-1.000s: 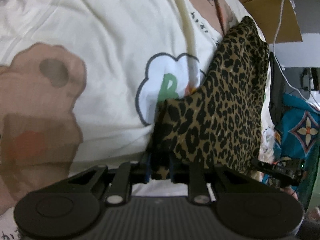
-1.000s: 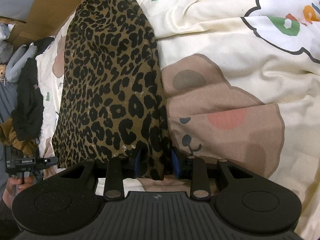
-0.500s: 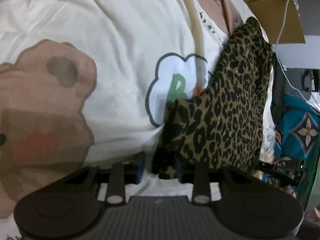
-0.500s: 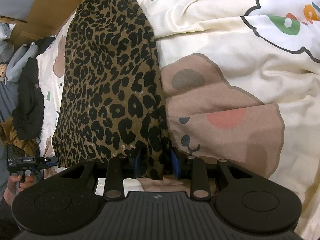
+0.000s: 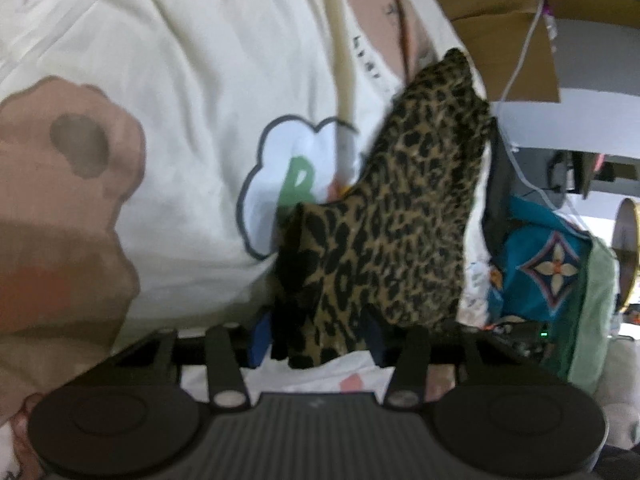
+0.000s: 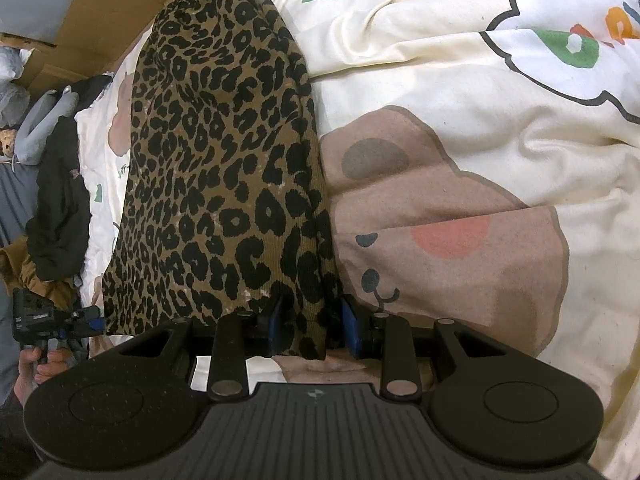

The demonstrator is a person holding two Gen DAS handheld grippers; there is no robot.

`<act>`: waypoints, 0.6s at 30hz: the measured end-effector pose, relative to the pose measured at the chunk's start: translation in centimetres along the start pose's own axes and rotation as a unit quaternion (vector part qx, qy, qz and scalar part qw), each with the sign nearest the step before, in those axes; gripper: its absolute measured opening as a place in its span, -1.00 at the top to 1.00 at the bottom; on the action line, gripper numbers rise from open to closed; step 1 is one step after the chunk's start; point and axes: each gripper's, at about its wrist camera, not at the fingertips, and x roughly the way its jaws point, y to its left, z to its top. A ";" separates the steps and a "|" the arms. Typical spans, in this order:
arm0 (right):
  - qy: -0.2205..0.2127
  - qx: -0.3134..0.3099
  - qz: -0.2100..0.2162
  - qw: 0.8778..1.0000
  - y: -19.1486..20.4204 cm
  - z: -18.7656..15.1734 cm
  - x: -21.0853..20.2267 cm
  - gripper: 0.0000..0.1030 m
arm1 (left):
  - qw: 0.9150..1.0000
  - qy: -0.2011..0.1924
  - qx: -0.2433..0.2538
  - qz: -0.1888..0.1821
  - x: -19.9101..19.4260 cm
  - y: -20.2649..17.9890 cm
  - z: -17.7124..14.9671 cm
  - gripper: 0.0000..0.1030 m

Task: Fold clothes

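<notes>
A leopard-print garment point(image 6: 216, 160) lies folded lengthwise on a cream duvet point(image 6: 440, 60) printed with a brown bear. My right gripper point(image 6: 312, 324) is shut on its near corner, with the blue pads pressing the cloth from both sides. In the left wrist view the garment's other near corner point(image 5: 320, 320) hangs between the pads of my left gripper point(image 5: 316, 336). Those jaws are opening, and gaps show beside the cloth. The rest of the garment point(image 5: 400, 220) runs away up and to the right over the duvet point(image 5: 180, 80).
Cardboard point(image 5: 500, 12) and a white cable point(image 5: 520, 60) lie beyond the bed's far edge. A teal patterned cloth point(image 5: 548, 260) sits right of the garment. Dark clothes point(image 6: 60, 200) are heaped at the left, and a hand point(image 6: 36, 364) shows at the lower left.
The left jaws have spread apart and no longer pinch the leopard corner, which stays between them. The left view has tilted a little. The right gripper and its grip are unchanged.
</notes>
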 end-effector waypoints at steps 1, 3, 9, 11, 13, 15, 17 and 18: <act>0.000 0.000 0.000 1.000 0.0 0.0 0.0 0.28 | 1.000 -0.003 -0.001 -0.006 -0.2 0.0 0.0 0.03; 0.001 -0.001 0.000 1.000 -0.1 0.1 0.0 0.28 | 1.000 -0.009 -0.008 -0.016 -0.4 0.4 0.1 0.03; 0.002 -0.001 0.001 1.000 -0.1 0.1 -0.1 0.28 | 0.999 -0.004 -0.016 -0.031 0.6 1.3 0.2 0.02; 0.001 -0.001 0.002 1.000 -0.1 0.1 -0.1 0.28 | 0.999 -0.004 -0.018 -0.032 1.0 1.6 0.2 0.08; 0.000 0.001 0.004 1.000 -0.1 0.1 -0.1 0.28 | 0.999 -0.005 -0.019 -0.034 1.0 2.0 0.2 0.16; -0.002 0.002 0.007 1.000 -0.2 0.0 -0.2 0.28 | 0.999 -0.001 -0.018 -0.033 0.7 2.3 0.1 0.20; -0.003 0.003 0.010 1.000 -0.3 -0.1 -0.3 0.28 | 1.000 0.003 -0.011 -0.022 0.4 2.4 -0.2 0.25; -0.003 0.003 0.012 1.000 -0.3 -0.1 -0.3 0.28 | 1.000 0.005 -0.007 -0.016 0.5 2.5 -0.3 0.26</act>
